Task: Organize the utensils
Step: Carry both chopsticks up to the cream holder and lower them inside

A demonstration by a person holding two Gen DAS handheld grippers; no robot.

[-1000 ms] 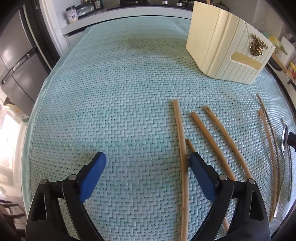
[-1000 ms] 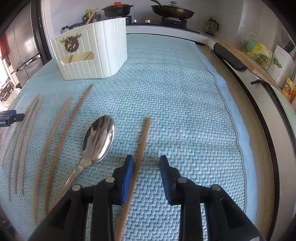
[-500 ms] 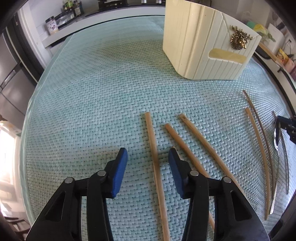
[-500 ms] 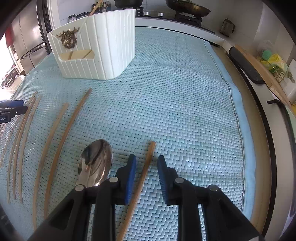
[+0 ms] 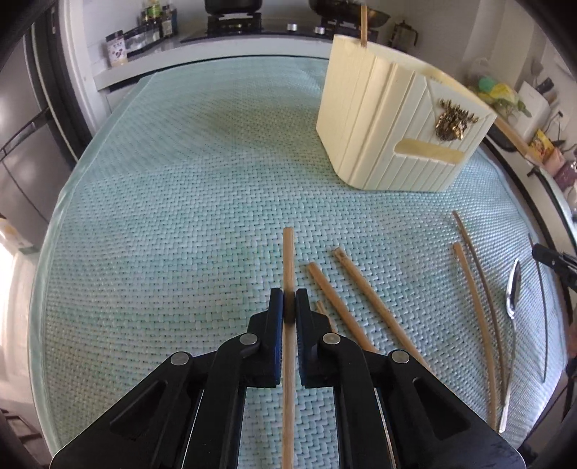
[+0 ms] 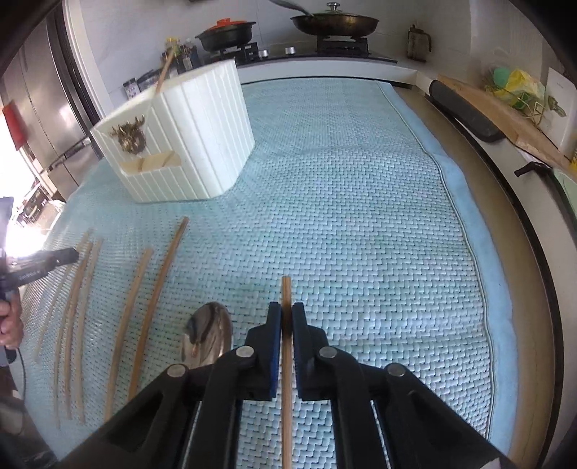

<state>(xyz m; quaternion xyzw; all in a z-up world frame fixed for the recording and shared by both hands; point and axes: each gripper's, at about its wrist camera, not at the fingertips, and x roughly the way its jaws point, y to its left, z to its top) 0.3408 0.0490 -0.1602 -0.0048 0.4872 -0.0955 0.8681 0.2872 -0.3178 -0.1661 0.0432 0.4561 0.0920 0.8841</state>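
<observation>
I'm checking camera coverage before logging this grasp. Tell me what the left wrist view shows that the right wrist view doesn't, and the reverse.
Only the left wrist view shows the left gripper shut on the leftmost chopstick, with three loose chopsticks just to its right.

Only the right wrist view shows the right gripper shut on the rightmost chopstick, the lidded pan on the stove, and the bare mat to the right.

Both show the white utensil holder with one chopstick standing in it, the spoon, and the teal woven mat.

Spoon (image 6: pixel 207 333) handle hidden behind right tongs (image 6: pixel 286 317); both gripped chopsticks (image 5: pixel 288 324) cut off at bottom edge.
</observation>
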